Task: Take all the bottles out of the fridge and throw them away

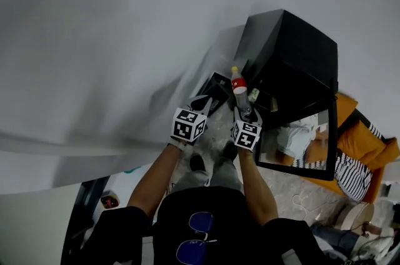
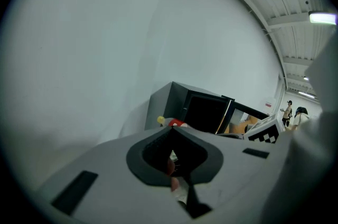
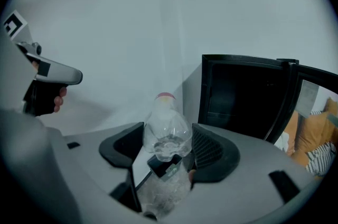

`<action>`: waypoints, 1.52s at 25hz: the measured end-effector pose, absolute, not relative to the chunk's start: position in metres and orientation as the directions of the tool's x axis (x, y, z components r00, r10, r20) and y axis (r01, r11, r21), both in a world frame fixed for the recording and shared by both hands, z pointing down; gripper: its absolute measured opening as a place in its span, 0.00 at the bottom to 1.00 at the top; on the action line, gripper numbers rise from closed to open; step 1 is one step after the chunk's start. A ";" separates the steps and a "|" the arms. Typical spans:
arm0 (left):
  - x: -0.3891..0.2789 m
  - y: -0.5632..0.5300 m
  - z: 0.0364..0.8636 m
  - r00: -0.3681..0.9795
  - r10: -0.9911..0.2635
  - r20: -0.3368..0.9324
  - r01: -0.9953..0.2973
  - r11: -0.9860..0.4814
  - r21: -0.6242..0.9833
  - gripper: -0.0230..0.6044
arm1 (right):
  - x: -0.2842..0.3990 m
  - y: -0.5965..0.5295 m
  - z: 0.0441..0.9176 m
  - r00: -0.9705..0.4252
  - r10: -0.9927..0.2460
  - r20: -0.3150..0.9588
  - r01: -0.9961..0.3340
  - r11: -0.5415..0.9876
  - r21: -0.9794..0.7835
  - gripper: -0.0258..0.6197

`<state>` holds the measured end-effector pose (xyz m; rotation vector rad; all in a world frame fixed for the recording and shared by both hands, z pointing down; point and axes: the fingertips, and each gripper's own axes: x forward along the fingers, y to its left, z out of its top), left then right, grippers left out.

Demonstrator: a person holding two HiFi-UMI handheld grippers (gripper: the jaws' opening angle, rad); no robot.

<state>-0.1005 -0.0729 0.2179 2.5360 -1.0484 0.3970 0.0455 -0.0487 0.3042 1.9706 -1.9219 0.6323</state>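
My right gripper [image 1: 243, 112] [image 3: 168, 145] is shut on a clear plastic bottle [image 3: 167, 136], gripped at mid-body between the dark pads. In the head view that bottle [image 1: 238, 87] has a red label and a yellow cap, and it is held in front of the black fridge [image 1: 294, 54]. The fridge [image 3: 240, 96] stands with its door open and its inside dark. My left gripper [image 1: 202, 102] [image 2: 172, 131] hangs beside the right one, jaws together with nothing between them. The left gripper [image 3: 48, 73] also shows at the left of the right gripper view.
The fridge's mirrored door [image 1: 301, 140] swings out to the right. A person in a striped shirt [image 1: 352, 171] sits on an orange seat beyond it. A white wall [image 1: 125, 39] runs along the left. Speckled floor [image 1: 215, 132] lies beneath the grippers.
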 end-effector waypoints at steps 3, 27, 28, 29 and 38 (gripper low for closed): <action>-0.107 -0.078 0.228 0.672 -0.626 0.397 -0.733 -0.640 0.231 0.04 | 0.042 -0.060 0.314 -0.018 -0.847 0.531 -0.997 -0.023 -0.070 0.49; -0.101 -0.129 0.425 0.617 -0.586 0.526 -0.777 -0.558 0.290 0.04 | 0.050 -0.127 0.528 -0.081 -0.695 0.714 -0.996 0.091 -0.024 0.49; -0.101 -0.130 0.432 0.614 -0.585 0.529 -0.780 -0.553 0.294 0.04 | 0.050 -0.126 0.538 -0.084 -0.684 0.725 -0.995 0.099 -0.022 0.49; -0.101 -0.131 0.439 0.612 -0.585 0.532 -0.782 -0.547 0.298 0.04 | 0.049 -0.126 0.547 -0.087 -0.673 0.735 -0.994 0.106 -0.021 0.49; -0.103 -0.144 0.502 0.596 -0.585 0.550 -0.796 -0.520 0.309 0.04 | 0.037 -0.134 0.636 -0.109 -0.591 0.799 -0.989 0.144 -0.028 0.49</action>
